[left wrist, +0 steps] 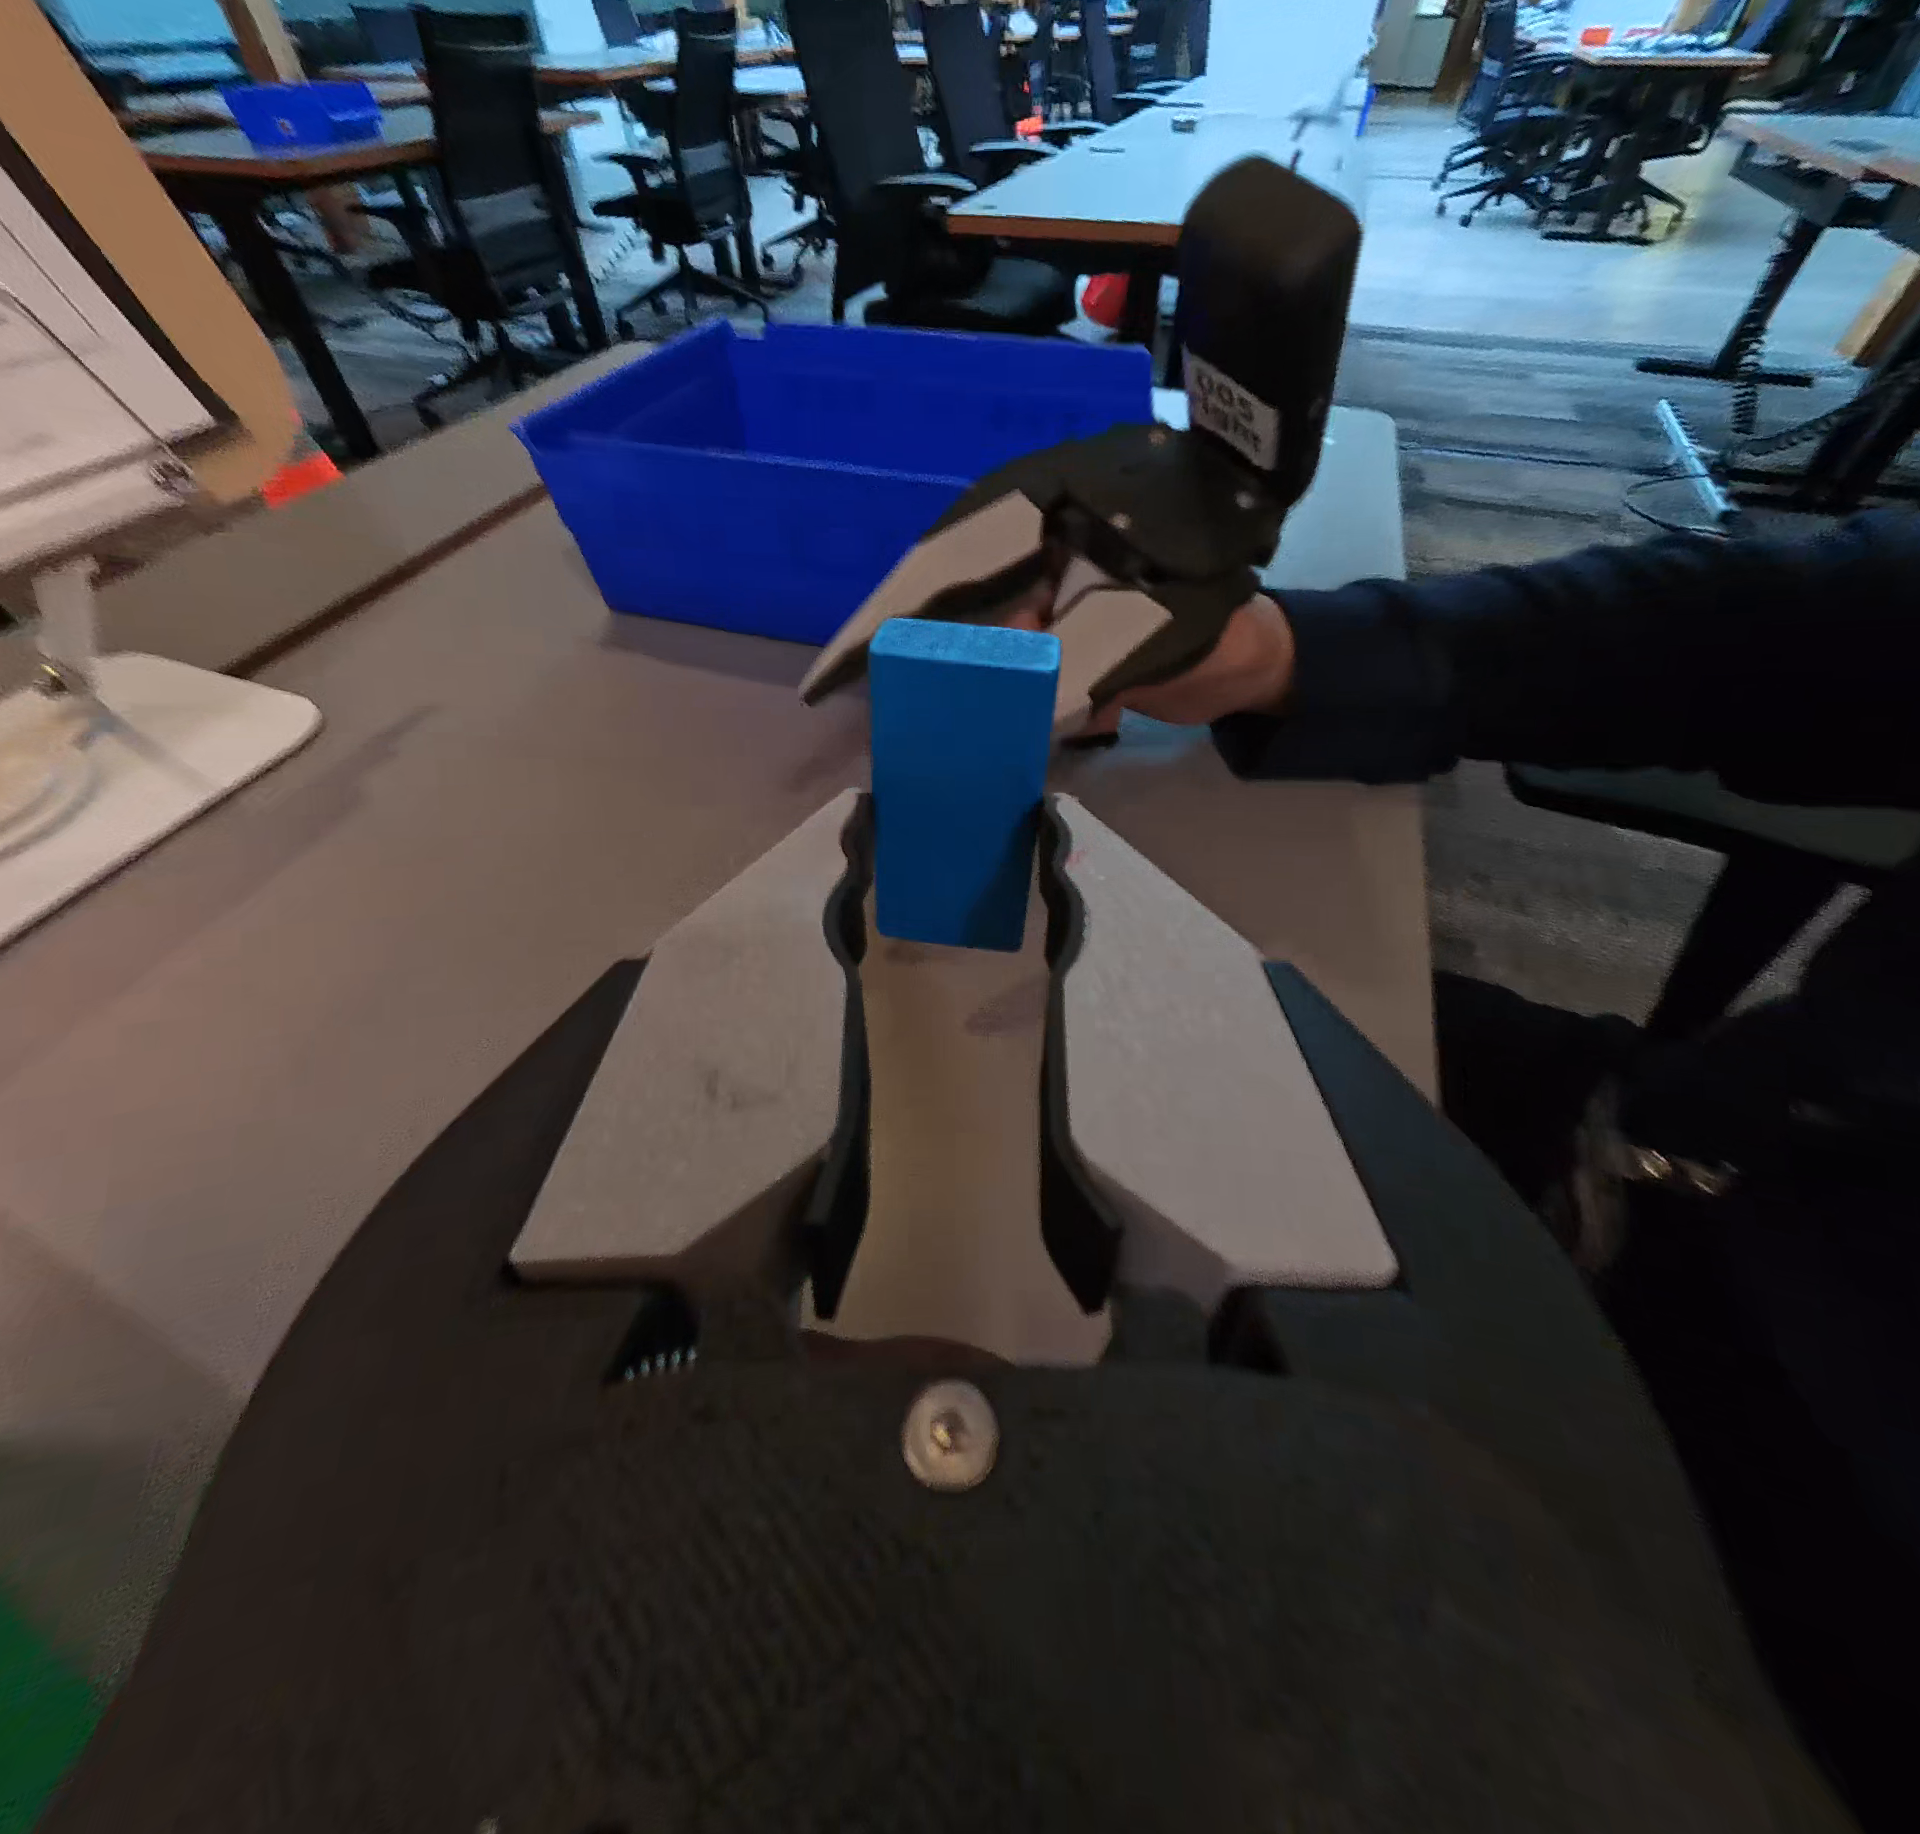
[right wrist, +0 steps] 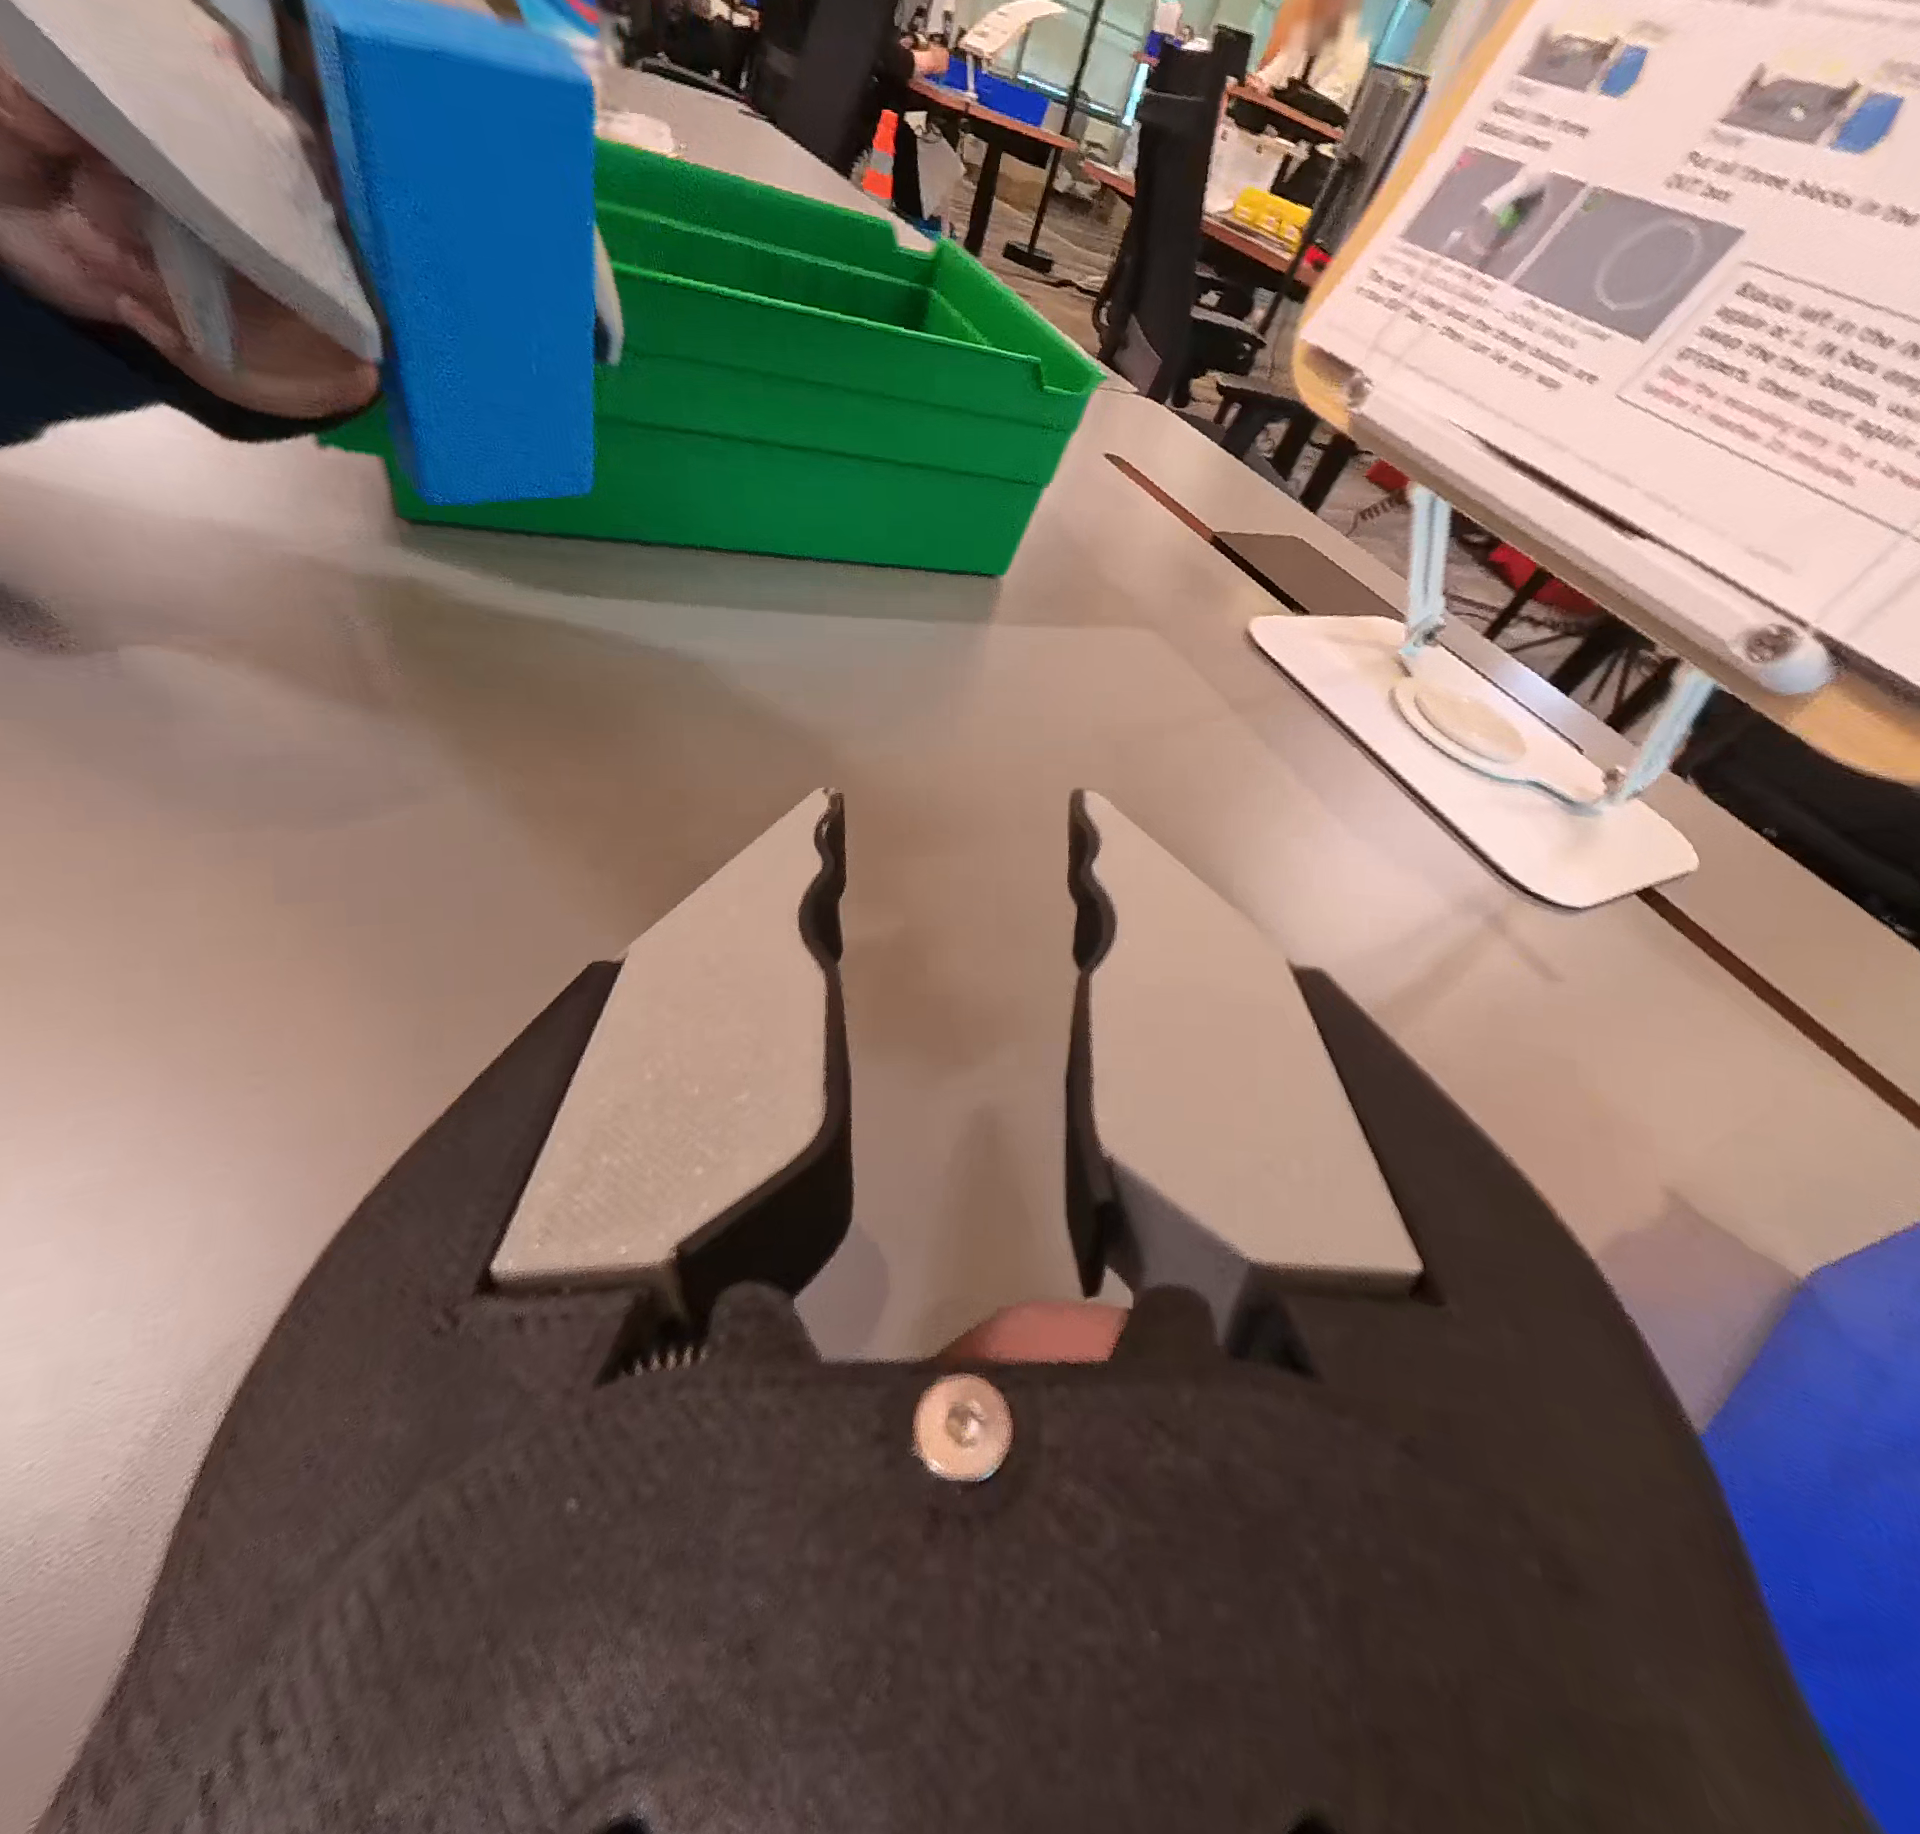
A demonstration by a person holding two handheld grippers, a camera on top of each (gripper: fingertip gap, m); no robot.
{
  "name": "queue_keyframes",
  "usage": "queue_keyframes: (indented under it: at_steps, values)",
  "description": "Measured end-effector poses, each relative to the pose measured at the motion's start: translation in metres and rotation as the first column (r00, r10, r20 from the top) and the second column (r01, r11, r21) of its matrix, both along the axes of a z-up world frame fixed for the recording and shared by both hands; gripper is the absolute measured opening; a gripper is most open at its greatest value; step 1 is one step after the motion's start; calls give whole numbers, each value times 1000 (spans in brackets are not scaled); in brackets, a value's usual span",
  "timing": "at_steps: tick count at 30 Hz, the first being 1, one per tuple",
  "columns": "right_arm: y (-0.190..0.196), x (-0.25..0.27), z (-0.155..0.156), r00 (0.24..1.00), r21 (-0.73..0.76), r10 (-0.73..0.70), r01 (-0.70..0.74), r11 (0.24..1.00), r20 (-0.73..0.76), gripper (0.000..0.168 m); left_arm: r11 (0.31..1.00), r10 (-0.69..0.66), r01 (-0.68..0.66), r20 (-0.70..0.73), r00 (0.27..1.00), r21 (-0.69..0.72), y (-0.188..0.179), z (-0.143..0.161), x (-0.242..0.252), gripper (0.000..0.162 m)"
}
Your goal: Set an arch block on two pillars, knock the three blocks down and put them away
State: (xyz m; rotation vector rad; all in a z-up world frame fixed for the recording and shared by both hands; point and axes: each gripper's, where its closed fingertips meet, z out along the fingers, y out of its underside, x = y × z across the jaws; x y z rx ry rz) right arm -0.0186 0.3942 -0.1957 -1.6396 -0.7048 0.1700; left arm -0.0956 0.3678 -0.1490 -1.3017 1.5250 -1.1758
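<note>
Blue rectangular foam block [left wrist: 958, 792] upright, clamped between fingers of left gripper [left wrist: 951, 854], above grey tabletop [left wrist: 468, 828]. Blue plastic bin [left wrist: 821, 475] beyond; right gripper [left wrist: 961, 657] behind block, fingers spread.

From right wrist: right gripper [right wrist: 956, 849] apart, empty, low over tabletop [right wrist: 520, 704]. Block [right wrist: 468, 257] held before green plastic bin [right wrist: 831, 413]. White document stand [right wrist: 1496, 745] to the right.

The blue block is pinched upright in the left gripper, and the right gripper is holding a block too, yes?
Not quite. The blue block is pinched upright in the left gripper, but the right gripper holds nothing: the right wrist view shows its fingers apart over bare table.
</note>
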Motion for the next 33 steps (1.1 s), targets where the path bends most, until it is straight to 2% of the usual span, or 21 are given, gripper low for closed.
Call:
queue_keyframes:
  at_steps: [3,6,11,14,16,19,26,30,33]
  values:
    - [-6,-11,-4,998,-7,35,-34,999,49,40,997,74,-74,-64,995,4,-2,-16,-29,29]
    - [-7,-13,-7,996,0,29,-29,1000,84,40,988,154,-154,-86,984,1,-5,-17,-68,29]
    - [-2,-12,-16,998,-46,18,-15,999,63,40,949,316,-316,-94,944,22,-6,-17,-138,29]
    - [-1,-12,-15,999,-50,12,-10,999,48,40,928,373,-371,-99,922,43,-8,-30,-173,29]
    - [-1,-11,-15,999,-52,6,-4,999,45,40,889,457,-454,-104,883,49,3,-42,-194,29]
    - [0,-10,-17,999,-53,1,2,999,52,40,786,618,-610,-76,783,100,30,-53,-219,29]
    - [0,-11,-20,998,-57,-3,6,998,62,40,655,755,-747,-48,654,117,64,-73,-208,29]
    - [0,-9,-20,998,-57,-8,12,998,58,40,668,744,-743,-52,666,40,70,-79,-189,29]
    - [1,-9,-20,999,-63,-7,11,998,53,40,659,751,-751,-79,656,35,75,-80,-185,29]
